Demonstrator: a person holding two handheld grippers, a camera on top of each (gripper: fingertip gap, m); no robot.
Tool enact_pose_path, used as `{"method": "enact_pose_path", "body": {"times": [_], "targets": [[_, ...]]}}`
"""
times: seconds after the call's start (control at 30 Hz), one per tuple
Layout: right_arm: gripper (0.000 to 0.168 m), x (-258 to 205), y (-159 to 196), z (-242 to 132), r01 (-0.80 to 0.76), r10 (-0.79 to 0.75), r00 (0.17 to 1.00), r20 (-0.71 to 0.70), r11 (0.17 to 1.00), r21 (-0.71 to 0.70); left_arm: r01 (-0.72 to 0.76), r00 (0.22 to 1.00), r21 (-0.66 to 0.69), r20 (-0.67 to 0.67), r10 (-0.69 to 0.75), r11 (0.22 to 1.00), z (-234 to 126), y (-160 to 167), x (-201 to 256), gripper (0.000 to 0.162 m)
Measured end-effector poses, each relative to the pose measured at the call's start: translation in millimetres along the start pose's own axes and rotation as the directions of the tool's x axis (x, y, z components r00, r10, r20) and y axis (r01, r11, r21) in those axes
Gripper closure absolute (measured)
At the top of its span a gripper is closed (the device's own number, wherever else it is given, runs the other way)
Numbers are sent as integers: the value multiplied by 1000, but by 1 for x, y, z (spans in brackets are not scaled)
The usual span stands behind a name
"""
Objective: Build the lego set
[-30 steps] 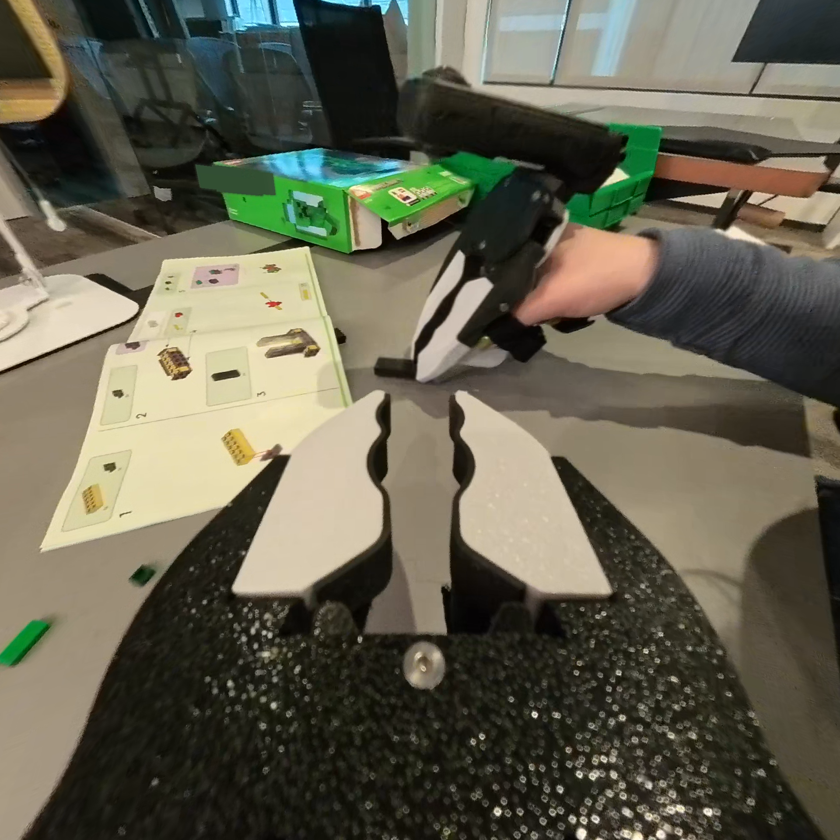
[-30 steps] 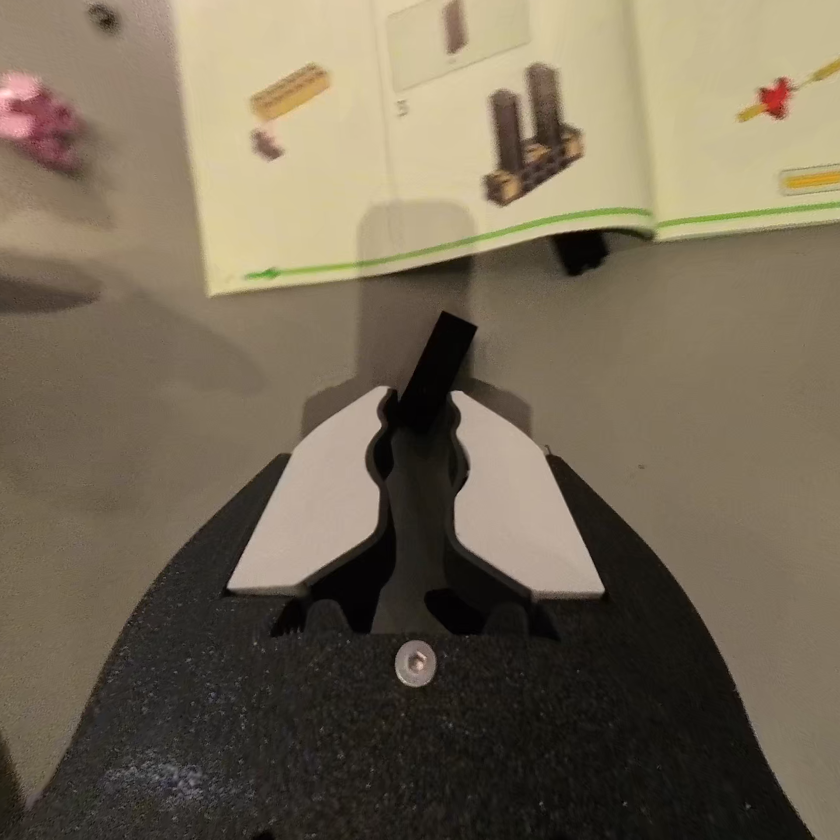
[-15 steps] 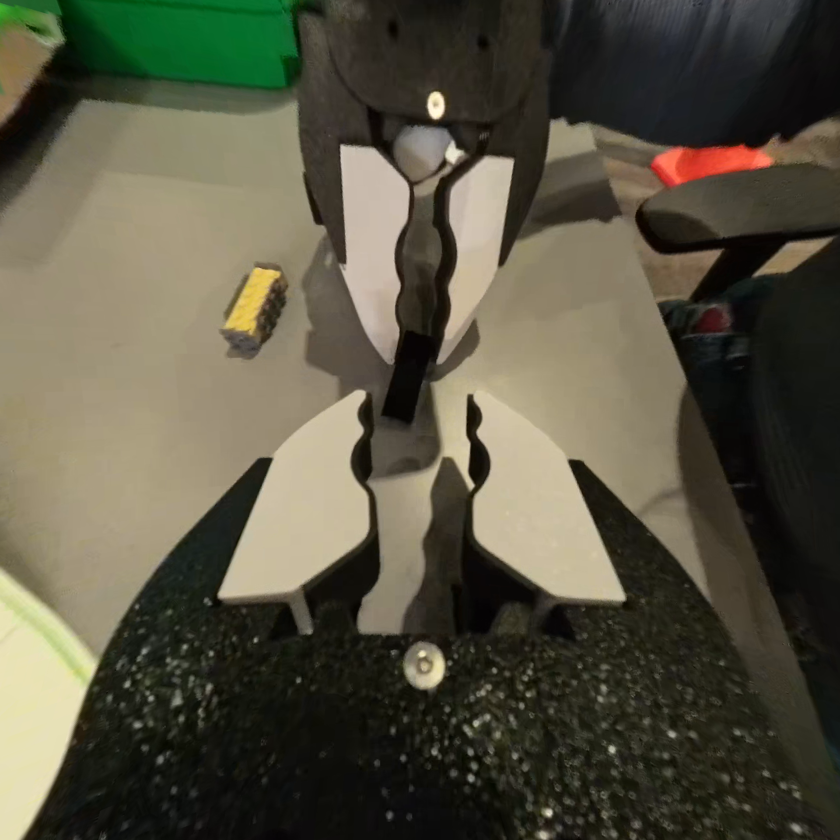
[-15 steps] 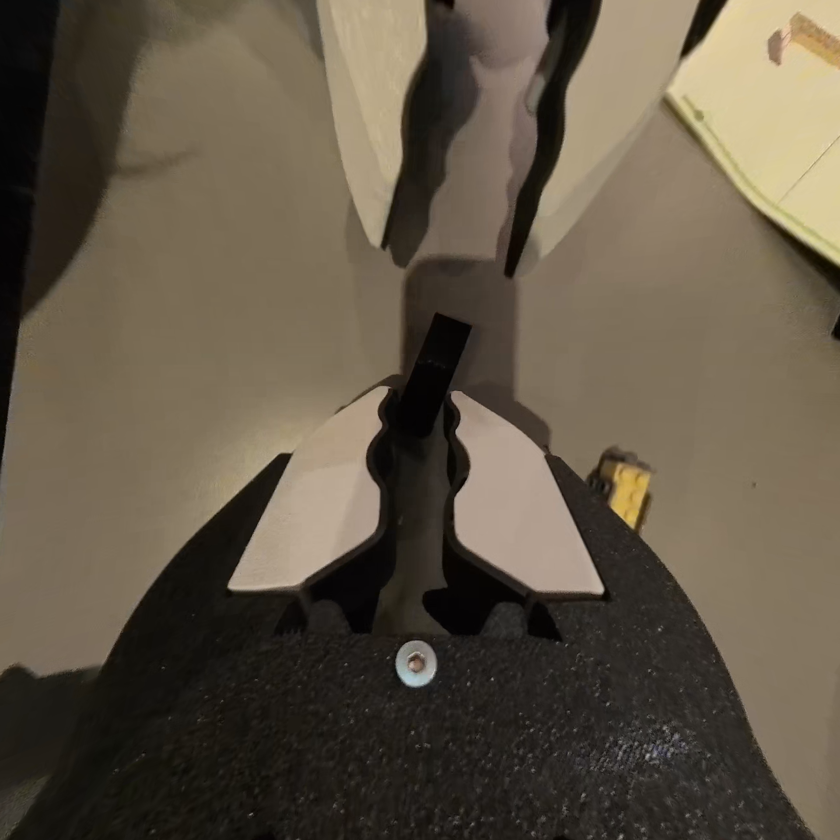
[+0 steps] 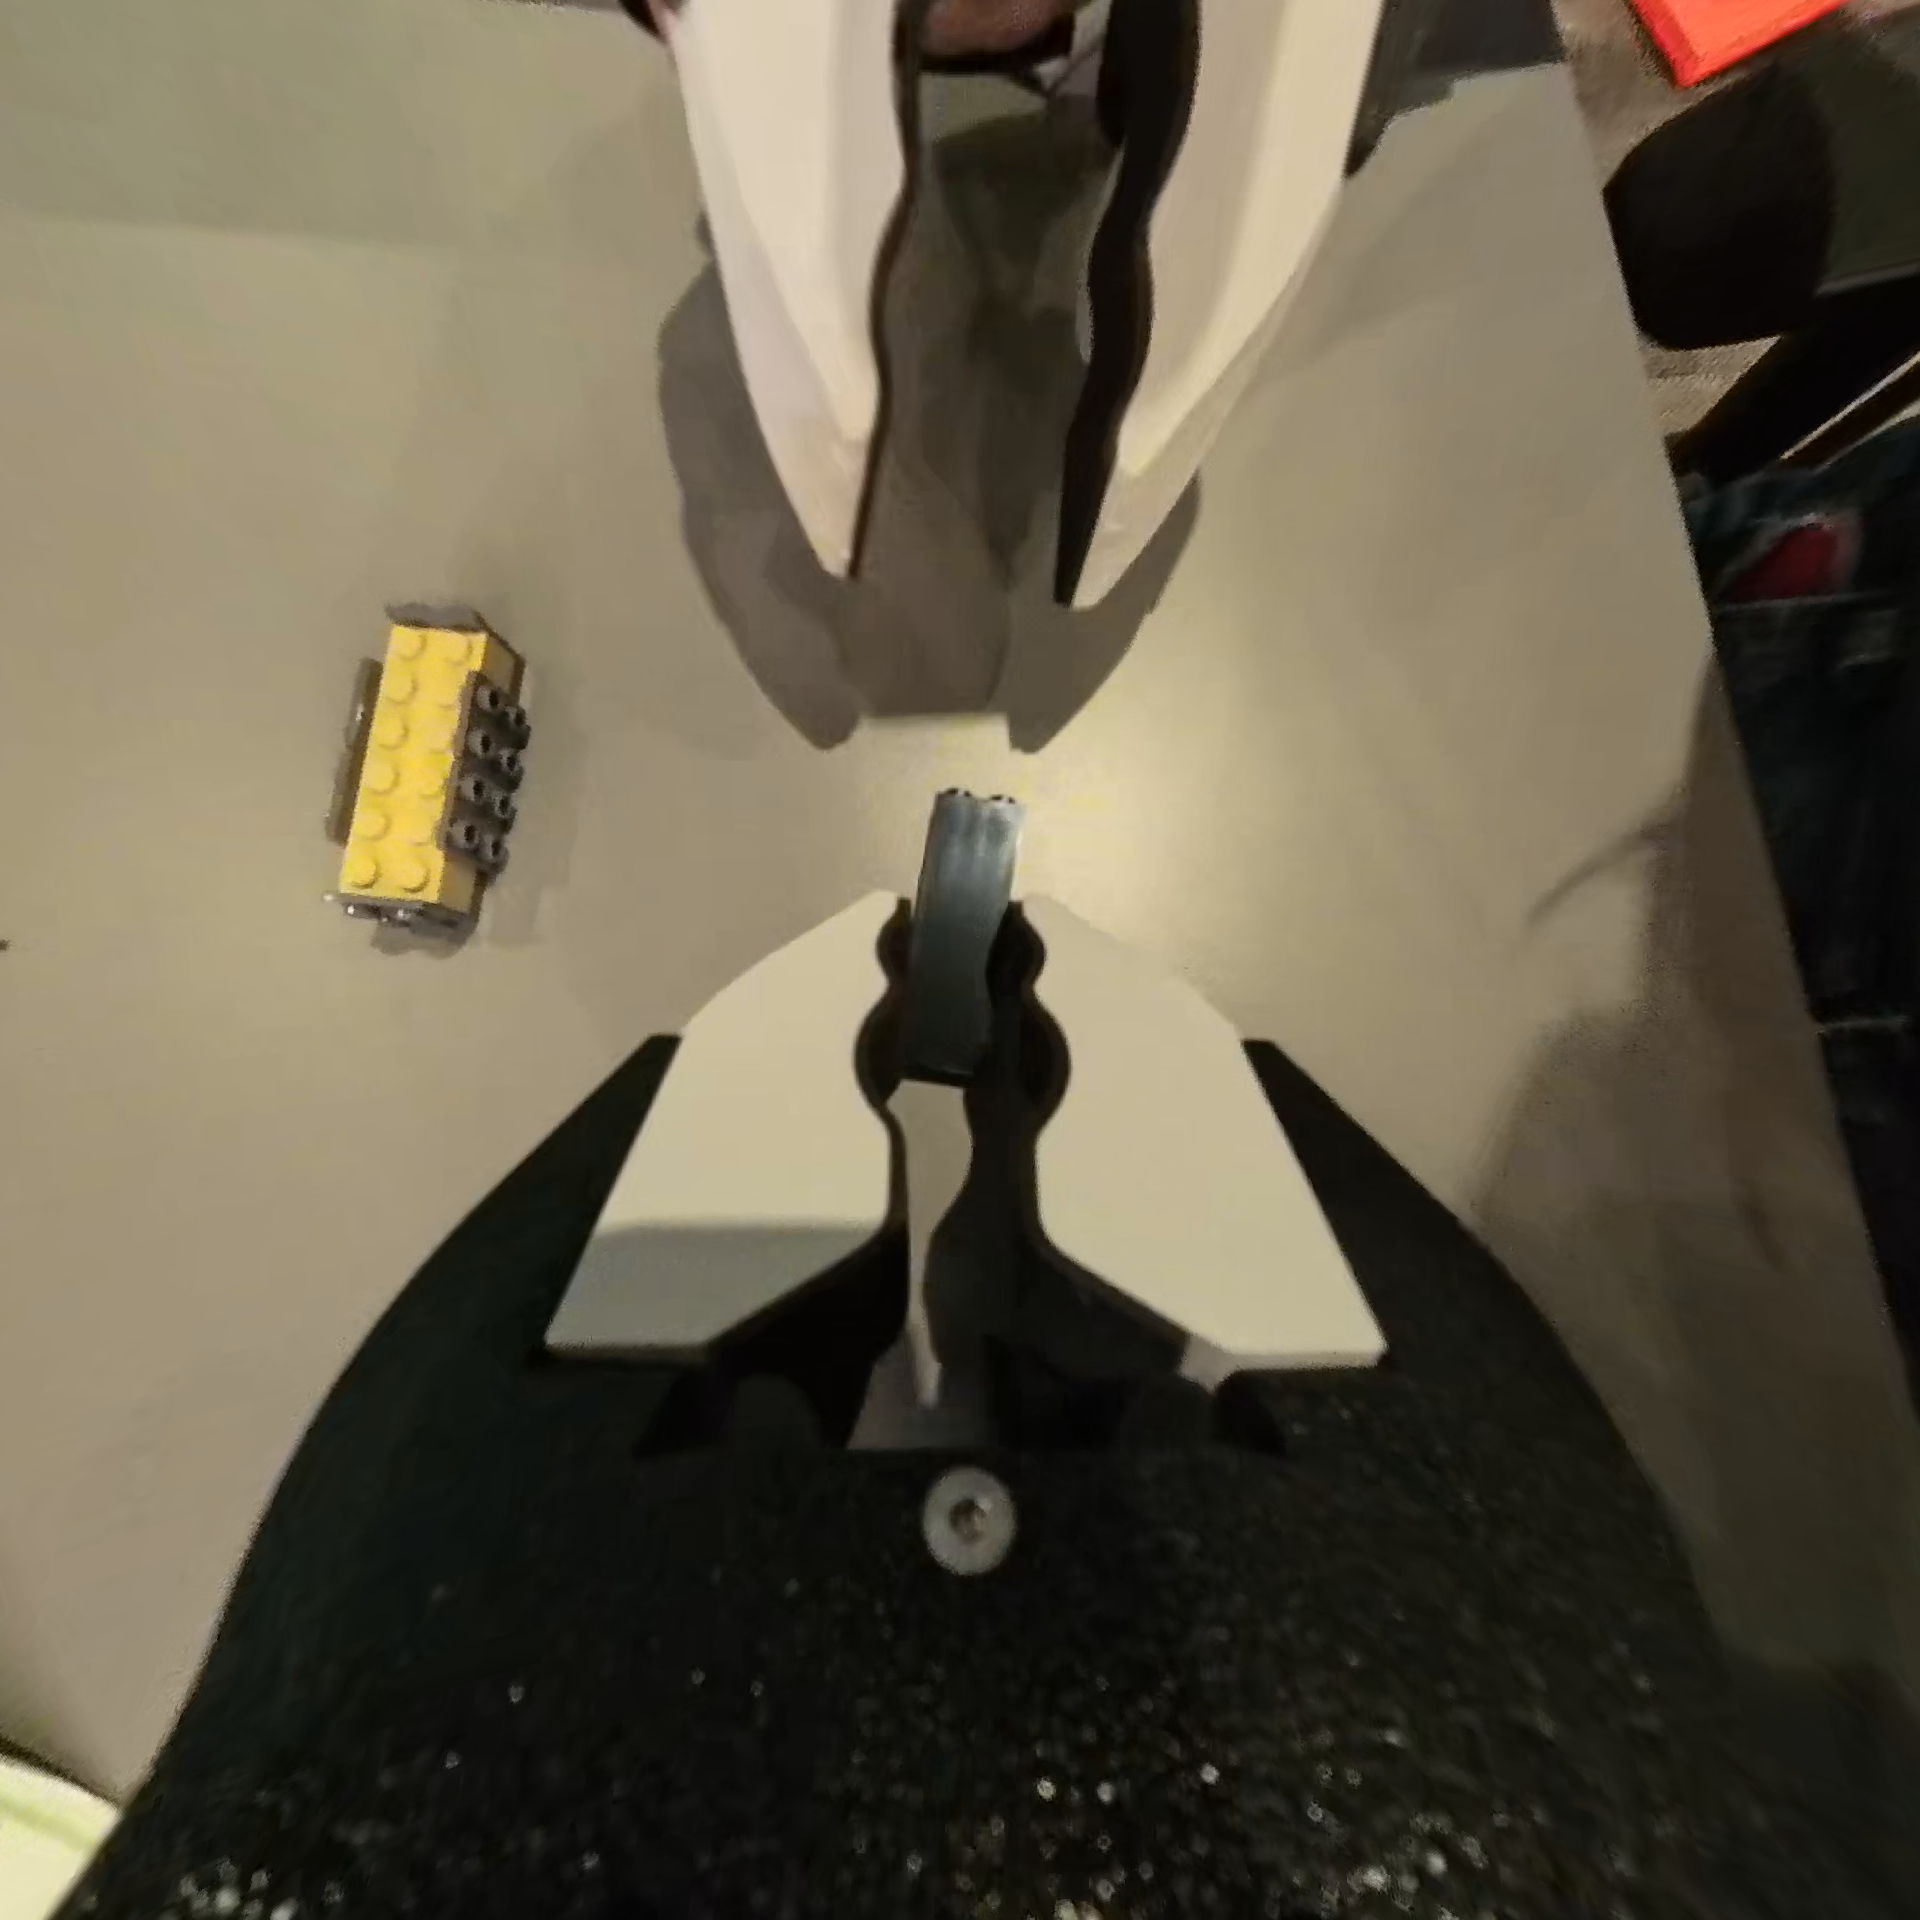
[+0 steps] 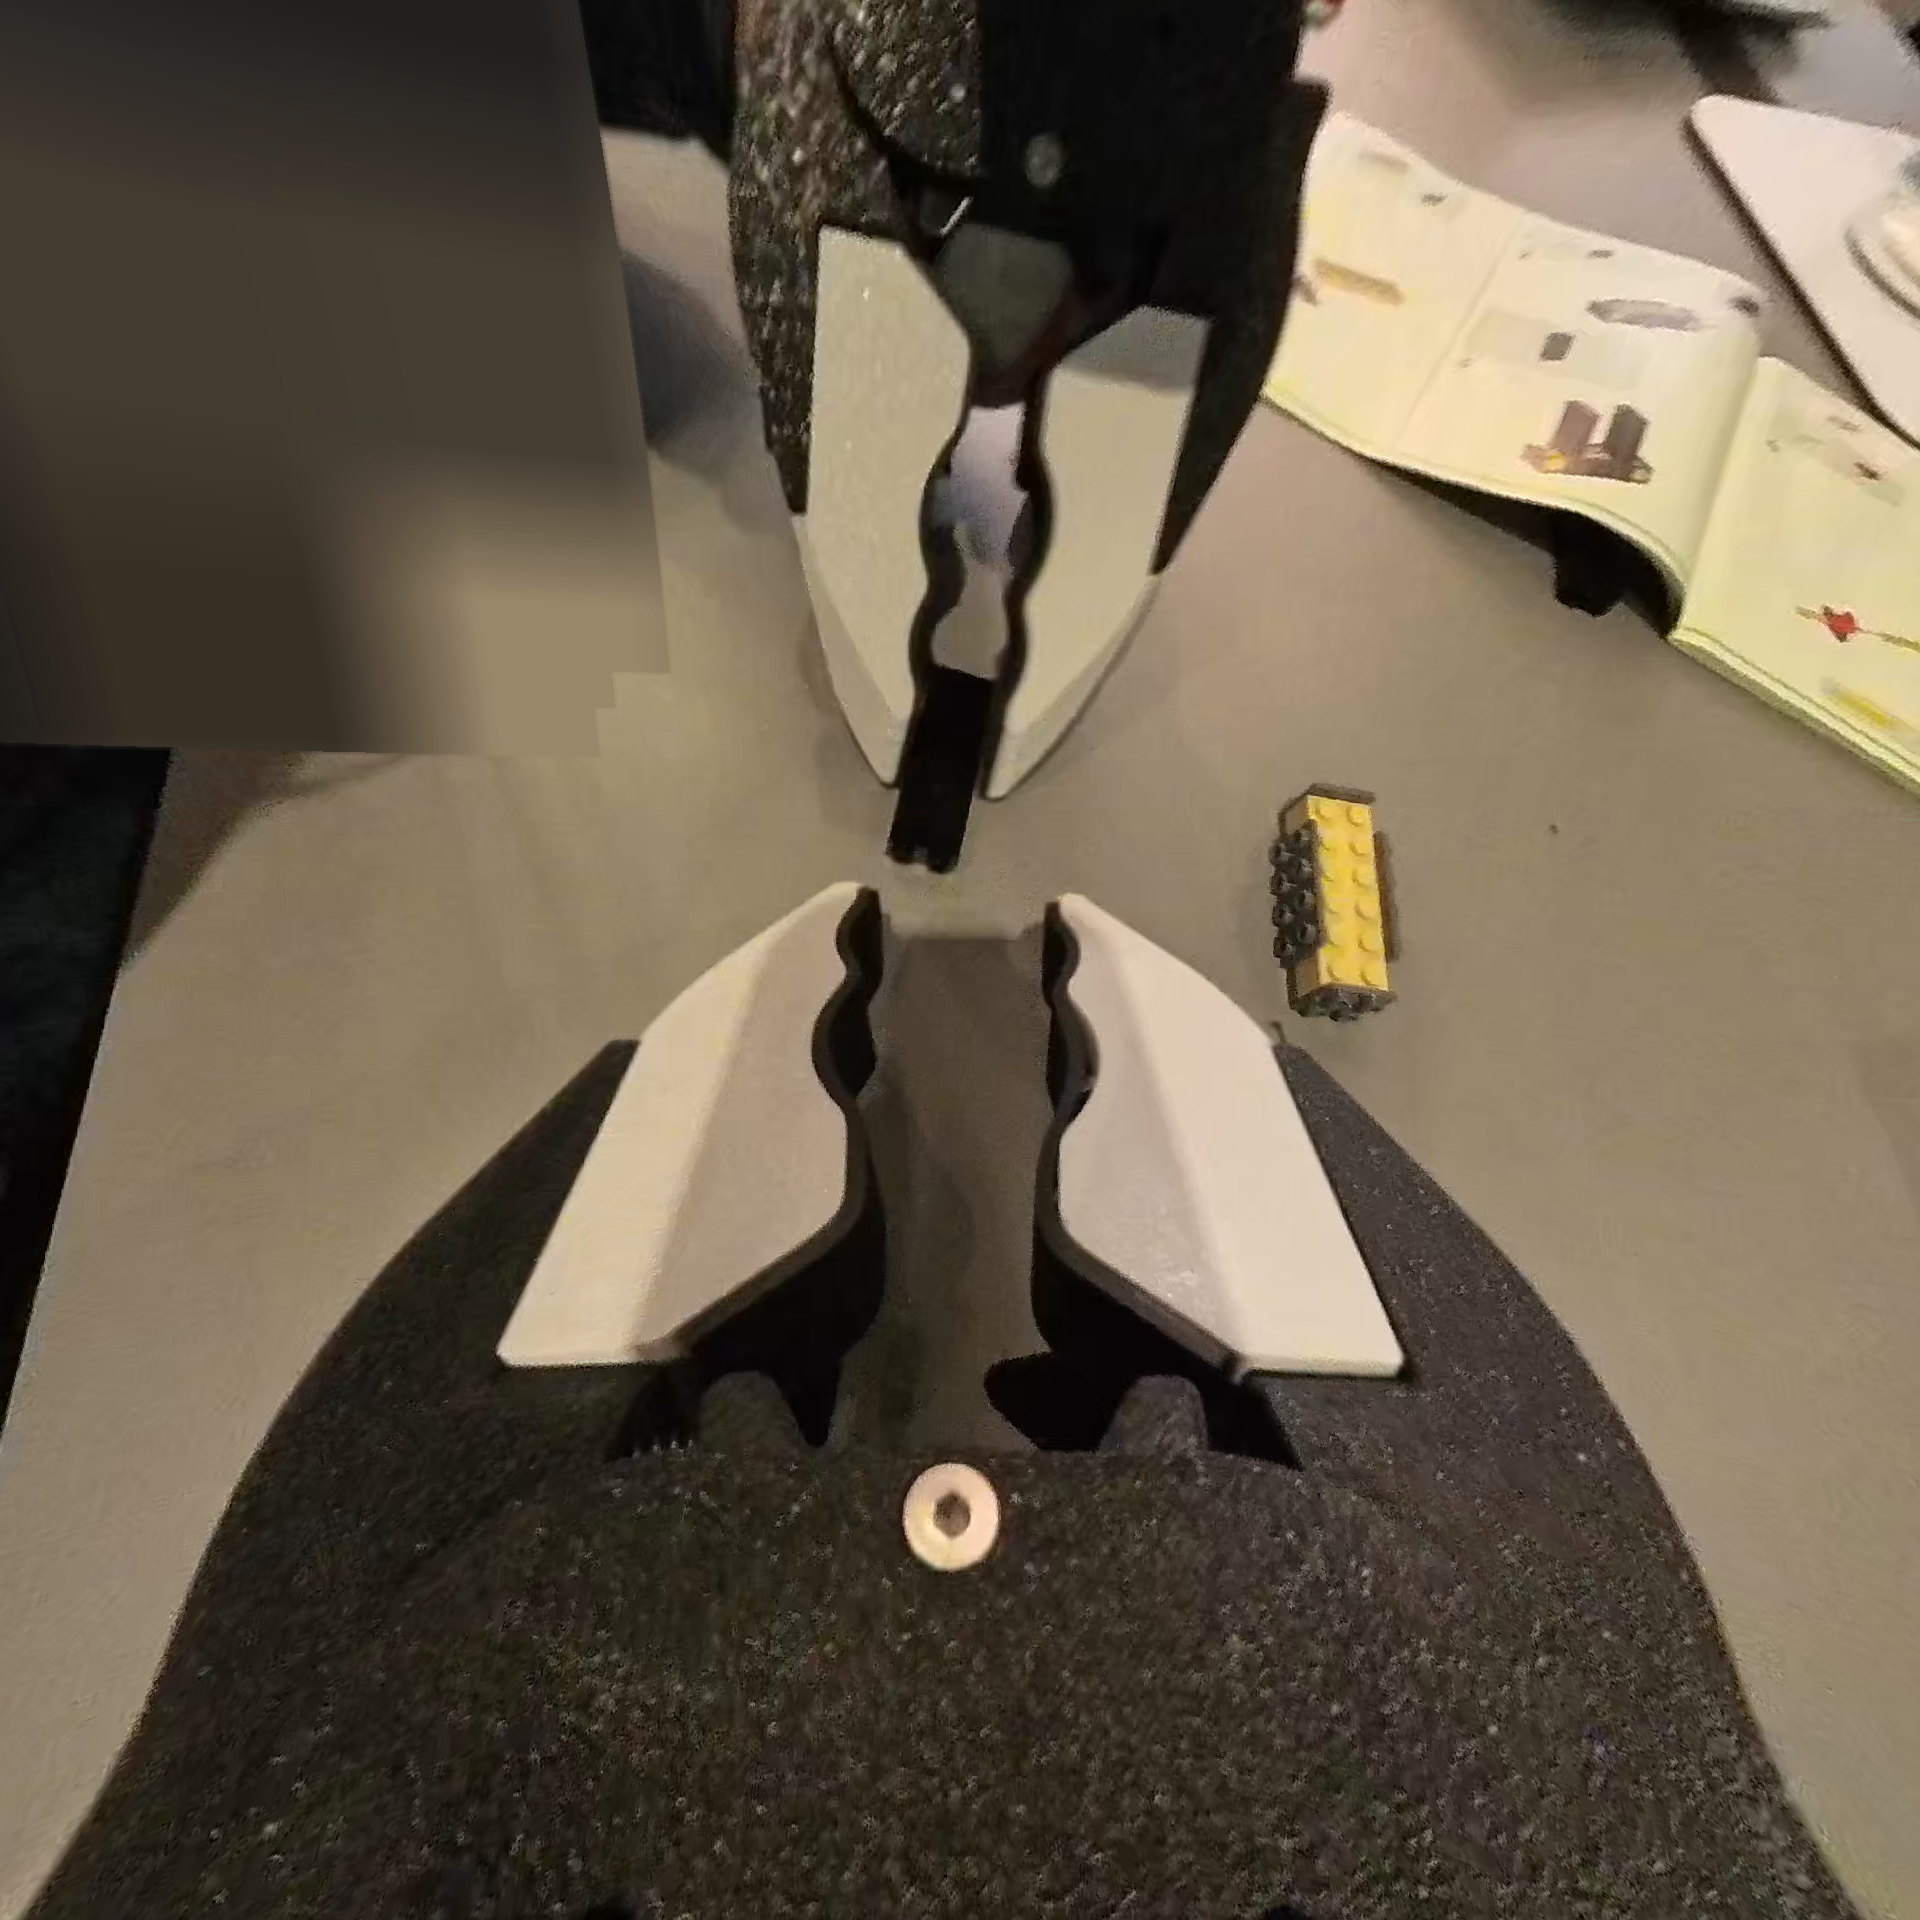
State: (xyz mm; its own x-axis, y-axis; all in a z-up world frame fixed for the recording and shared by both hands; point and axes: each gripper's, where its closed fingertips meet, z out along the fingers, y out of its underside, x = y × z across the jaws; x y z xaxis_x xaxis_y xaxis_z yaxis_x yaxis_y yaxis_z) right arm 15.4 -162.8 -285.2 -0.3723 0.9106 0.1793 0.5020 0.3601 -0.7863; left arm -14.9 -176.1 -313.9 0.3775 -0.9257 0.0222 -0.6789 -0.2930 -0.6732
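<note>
Left claw (image 5: 961,914) is clenched on a long black lego piece (image 5: 961,935), which sits at the centre of the left wrist view with its long axis running straight out past the fingertips, studded end pointing up the frame. Directly opposite, tips facing it and just apart, the right claw (image 6: 956,914) stands released and empty. Left of the black piece in that view, well clear of both claws, a yellow-and-black brick assembly (image 5: 431,774) lies on the grey bench (image 5: 208,416). Judging by this, the left claw is the nearer one for carrying the piece across. An instruction booklet (image 6: 1621,364) lies open at the upper right of the right wrist view.
</note>
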Motion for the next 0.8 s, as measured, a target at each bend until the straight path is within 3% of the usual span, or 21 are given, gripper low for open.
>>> {"method": "enact_pose_path", "body": {"times": [0.1,0.2,0.3,0.37,0.47,0.67,0.73,0.8], "targets": [[133,8,-5,-6,-77,80,996,-29,993,86,-8,998,45,69,5,999,-1,-2,-9,146],[128,17,-19,-12,-144,157,987,-46,967,209,0,996,309,88,-29,951,-16,-27,-11,146],[125,21,-49,-19,-207,221,975,5,905,373,36,999,660,-29,-23,750,-58,-64,1,146],[125,23,-71,-24,-253,255,965,62,842,476,56,998,766,-56,-21,641,-80,-73,1,146],[128,22,-94,-26,-255,238,966,104,793,554,22,1000,813,-23,-5,582,-92,-77,2,146],[151,19,-117,-15,-217,190,976,111,754,620,-34,999,835,43,-3,550,-100,-81,2,146],[152,23,-121,-15,-225,204,973,107,732,643,-11,999,846,34,-32,534,-105,-81,-1,146],[152,34,-122,-18,-299,286,949,133,679,670,-16,997,858,56,-61,514,-111,-82,-5,131]]}}
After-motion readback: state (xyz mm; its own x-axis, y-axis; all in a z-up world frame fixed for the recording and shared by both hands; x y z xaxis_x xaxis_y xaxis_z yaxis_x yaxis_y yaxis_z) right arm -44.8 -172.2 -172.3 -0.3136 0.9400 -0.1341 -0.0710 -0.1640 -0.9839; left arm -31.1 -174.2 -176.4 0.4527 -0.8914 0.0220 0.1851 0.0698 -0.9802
